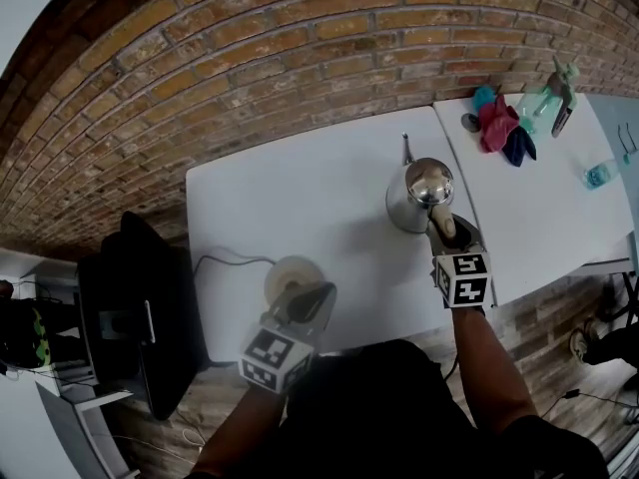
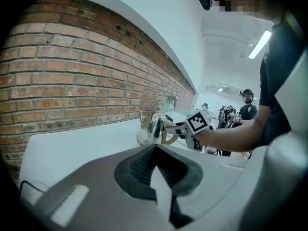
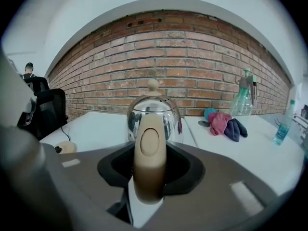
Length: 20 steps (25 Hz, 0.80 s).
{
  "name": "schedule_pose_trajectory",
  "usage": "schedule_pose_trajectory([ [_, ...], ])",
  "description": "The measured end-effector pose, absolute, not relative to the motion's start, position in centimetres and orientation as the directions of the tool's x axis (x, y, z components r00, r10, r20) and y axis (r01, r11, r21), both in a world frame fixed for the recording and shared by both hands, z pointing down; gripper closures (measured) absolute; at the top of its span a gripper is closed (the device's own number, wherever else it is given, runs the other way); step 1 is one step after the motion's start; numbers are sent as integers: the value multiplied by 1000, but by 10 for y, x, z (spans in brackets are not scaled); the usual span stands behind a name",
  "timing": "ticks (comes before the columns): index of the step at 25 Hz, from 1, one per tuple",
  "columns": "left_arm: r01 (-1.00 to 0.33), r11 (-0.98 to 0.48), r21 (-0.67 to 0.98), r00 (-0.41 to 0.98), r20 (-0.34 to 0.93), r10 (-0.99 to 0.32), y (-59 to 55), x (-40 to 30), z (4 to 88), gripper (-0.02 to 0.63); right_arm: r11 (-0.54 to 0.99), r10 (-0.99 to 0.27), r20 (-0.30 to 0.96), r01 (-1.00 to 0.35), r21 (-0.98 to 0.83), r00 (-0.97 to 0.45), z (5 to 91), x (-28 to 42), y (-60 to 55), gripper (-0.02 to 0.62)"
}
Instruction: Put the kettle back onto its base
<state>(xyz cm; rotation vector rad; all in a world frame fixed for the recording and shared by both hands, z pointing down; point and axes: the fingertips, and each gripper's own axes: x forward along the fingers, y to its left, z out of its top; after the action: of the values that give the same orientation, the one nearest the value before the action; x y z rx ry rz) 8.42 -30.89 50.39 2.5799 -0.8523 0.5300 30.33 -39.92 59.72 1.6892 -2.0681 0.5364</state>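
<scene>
Left gripper, jaws together and empty, sits over the near edge of the round base on the white table. Farther right, the right gripper clamps the steel kettle by its beige handle, well apart from the base.

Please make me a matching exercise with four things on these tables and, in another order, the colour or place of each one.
Things:
1. kettle
2. base
3. spray bottle
4. cloths

Descriptions:
A. a pink and dark blue heap
B. by the left tongs, cord attached
C. pale green, upright near the brick wall
D. its handle held in the right tongs

Pairs: 1-D, 2-B, 3-C, 4-A
</scene>
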Motion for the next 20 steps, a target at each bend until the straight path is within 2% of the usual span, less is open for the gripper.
schedule_pose_trajectory([
  [15,-647,-733,211,736,425,-528,-294,57,491,605,206,-901,378,-977,-62,-214,532,286,-397,467],
  [20,-656,-726,206,731,414,-542,-286,45,486,606,216,-904,369,-976,-41,-216,522,274,-390,488],
])
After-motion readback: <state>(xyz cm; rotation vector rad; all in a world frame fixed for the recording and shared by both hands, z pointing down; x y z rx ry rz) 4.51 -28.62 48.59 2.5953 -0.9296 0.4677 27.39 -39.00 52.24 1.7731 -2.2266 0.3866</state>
